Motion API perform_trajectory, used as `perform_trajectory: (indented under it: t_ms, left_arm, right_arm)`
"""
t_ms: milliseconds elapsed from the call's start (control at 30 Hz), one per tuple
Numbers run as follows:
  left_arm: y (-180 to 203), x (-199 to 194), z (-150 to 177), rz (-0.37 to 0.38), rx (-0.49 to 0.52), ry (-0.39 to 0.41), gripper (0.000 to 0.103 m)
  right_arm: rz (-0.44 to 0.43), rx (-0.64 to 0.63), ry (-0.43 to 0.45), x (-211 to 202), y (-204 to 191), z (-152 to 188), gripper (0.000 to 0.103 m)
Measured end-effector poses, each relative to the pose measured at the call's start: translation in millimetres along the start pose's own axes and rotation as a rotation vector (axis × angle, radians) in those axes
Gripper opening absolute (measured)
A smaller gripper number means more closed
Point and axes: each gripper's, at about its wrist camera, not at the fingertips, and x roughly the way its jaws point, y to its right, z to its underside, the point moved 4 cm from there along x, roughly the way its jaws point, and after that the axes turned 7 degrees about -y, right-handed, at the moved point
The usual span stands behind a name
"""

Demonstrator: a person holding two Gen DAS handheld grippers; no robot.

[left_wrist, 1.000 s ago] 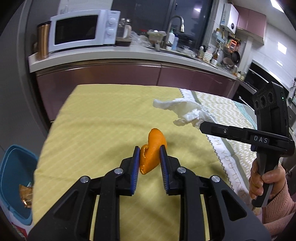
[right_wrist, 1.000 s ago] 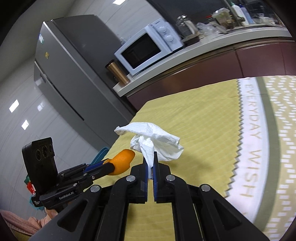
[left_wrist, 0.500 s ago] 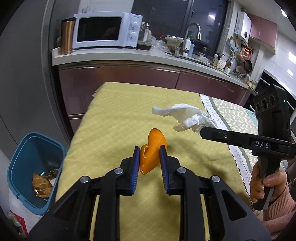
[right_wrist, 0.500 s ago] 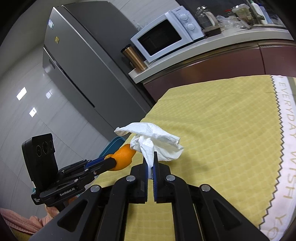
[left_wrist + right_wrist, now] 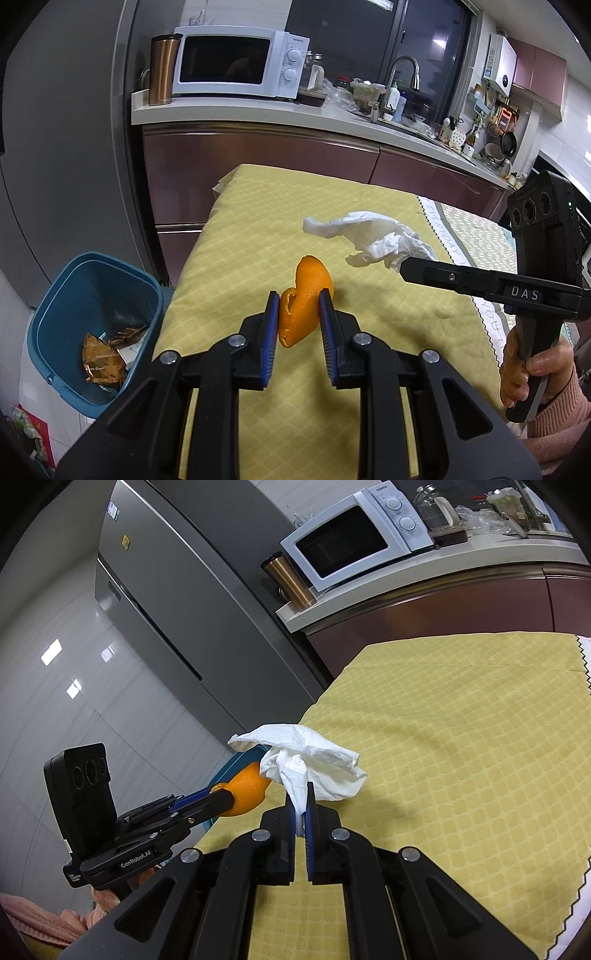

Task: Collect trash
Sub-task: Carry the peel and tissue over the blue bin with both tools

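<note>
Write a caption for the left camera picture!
Orange peel and tissue carried toward the blue bin.

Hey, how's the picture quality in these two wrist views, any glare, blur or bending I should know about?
Left wrist view: sharp, the counter edge bows from the fisheye lens, dark corners, soft shadow under the orange peel. Right wrist view: also sharp, the fridge leans and curves, ceiling lights glare off the glossy wall, and the white tissue looks bright but keeps its folds.

A home kitchen: white microwave (image 5: 236,61) on the tabletop (image 5: 258,110), sink tap (image 5: 404,70) right of it, grey fridge (image 5: 177,602) left of it.
</note>
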Motion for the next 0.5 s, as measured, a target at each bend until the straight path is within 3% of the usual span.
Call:
perform_trajectory:
  t_ms: [500]
  left_arm:
    - [-6.9, -12.3, 2.5, -0.025, -0.015, 0.022, 0.022]
  right_arm:
    - [-0.007, -0.023, -0.011, 8.9, -12.2, -2.7, 0.003]
